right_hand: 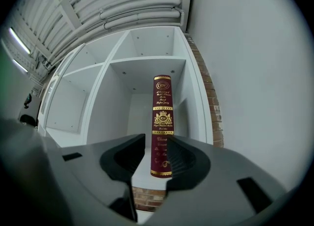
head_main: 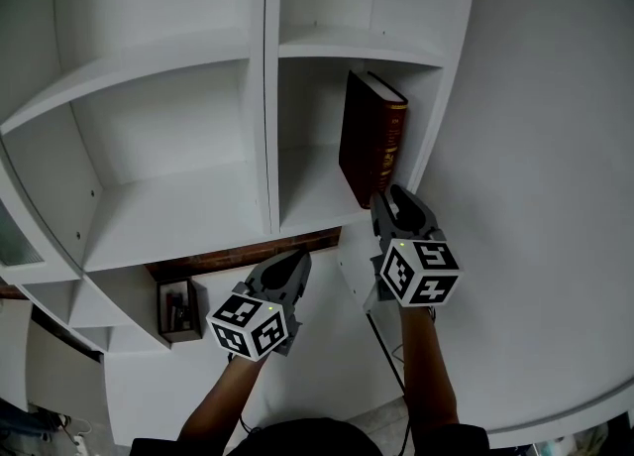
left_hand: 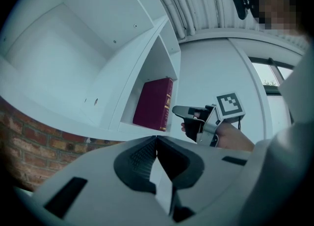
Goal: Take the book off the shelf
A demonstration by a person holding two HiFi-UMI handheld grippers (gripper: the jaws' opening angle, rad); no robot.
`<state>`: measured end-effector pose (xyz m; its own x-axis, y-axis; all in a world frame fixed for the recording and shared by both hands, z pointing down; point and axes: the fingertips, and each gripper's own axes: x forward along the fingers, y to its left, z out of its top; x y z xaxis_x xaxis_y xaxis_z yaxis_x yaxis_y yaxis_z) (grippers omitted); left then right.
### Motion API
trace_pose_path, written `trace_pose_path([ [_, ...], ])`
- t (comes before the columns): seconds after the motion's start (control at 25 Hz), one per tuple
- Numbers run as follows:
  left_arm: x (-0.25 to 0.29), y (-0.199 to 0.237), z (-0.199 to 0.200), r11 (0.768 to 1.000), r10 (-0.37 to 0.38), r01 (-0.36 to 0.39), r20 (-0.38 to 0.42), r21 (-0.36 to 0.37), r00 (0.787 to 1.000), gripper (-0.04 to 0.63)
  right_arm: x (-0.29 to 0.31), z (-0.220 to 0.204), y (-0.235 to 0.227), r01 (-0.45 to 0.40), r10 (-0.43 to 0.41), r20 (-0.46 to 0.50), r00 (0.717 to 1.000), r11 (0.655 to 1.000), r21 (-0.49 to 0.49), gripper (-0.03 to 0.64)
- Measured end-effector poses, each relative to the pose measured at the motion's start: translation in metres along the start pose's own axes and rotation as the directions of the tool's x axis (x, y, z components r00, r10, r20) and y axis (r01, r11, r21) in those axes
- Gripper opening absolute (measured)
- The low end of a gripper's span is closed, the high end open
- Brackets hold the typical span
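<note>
A dark red book (head_main: 371, 137) with gold lettering stands upright on the white shelf (head_main: 307, 196), in the right-hand compartment close to its right wall. My right gripper (head_main: 388, 196) points at the foot of the book's spine, just short of it. In the right gripper view the spine (right_hand: 162, 122) shows through the gap between the parted jaws of the right gripper (right_hand: 156, 139), and the pads do not touch it. My left gripper (head_main: 297, 258) hangs lower left, below the shelf's front edge, tips together and empty. The left gripper view shows the book (left_hand: 153, 103) and the right gripper (left_hand: 179, 112).
The shelf unit (head_main: 267, 97) has several other white compartments with nothing in them. A plain white wall (head_main: 535, 147) runs along its right side. Brick (left_hand: 29, 141) shows below the shelf. A small dark framed object (head_main: 178, 307) sits low at the left.
</note>
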<state>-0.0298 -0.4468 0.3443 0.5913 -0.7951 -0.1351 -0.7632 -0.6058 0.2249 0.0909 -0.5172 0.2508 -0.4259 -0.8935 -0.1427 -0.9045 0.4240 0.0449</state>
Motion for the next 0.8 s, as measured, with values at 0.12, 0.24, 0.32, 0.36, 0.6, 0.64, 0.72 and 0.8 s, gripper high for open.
trace_pose_path([
  [0.12, -0.001, 0.005, 0.001, 1.0, 0.012, -0.012, 0.004, 0.002, 1.0, 0.015, 0.007, -0.001, -0.001, -0.001, 0.001, -0.004, 1.0, 1.0, 0.004, 0.157],
  [0.24, -0.002, 0.009, 0.003, 1.0, 0.025, -0.025, 0.008, 0.003, 1.0, 0.015, 0.014, -0.003, -0.003, -0.001, 0.001, -0.014, 1.0, 1.0, 0.005, 0.202],
  [0.32, -0.003, 0.012, 0.004, 0.999, 0.033, -0.034, 0.012, 0.003, 0.999, 0.016, 0.019, -0.003, -0.003, -0.003, 0.003, -0.019, 1.0, 1.0, 0.003, 0.23],
  [0.36, -0.003, 0.013, 0.004, 0.999, 0.036, -0.036, 0.014, 0.003, 0.999, 0.015, 0.021, -0.004, -0.003, -0.004, 0.004, -0.023, 1.0, 1.0, 0.001, 0.237],
  [0.6, -0.003, 0.02, 0.003, 0.998, 0.058, -0.058, 0.014, -0.001, 0.998, 0.016, 0.036, -0.007, -0.005, 0.001, -0.001, -0.04, 0.999, 1.0, 0.0, 0.281],
  [0.64, -0.003, 0.021, 0.003, 0.998, 0.062, -0.062, 0.014, -0.002, 0.998, 0.015, 0.038, -0.008, -0.005, 0.002, -0.002, -0.042, 0.999, 1.0, 0.001, 0.285],
  [0.72, -0.003, 0.023, 0.003, 0.998, 0.068, -0.068, 0.016, -0.003, 0.998, 0.015, 0.042, -0.009, -0.007, 0.008, -0.008, -0.048, 0.999, 1.0, -0.006, 0.288],
  [0.8, -0.003, 0.025, 0.004, 0.997, 0.073, -0.073, 0.02, -0.004, 0.997, 0.015, 0.046, -0.011, -0.008, 0.01, -0.011, -0.054, 0.998, 1.0, -0.01, 0.288],
])
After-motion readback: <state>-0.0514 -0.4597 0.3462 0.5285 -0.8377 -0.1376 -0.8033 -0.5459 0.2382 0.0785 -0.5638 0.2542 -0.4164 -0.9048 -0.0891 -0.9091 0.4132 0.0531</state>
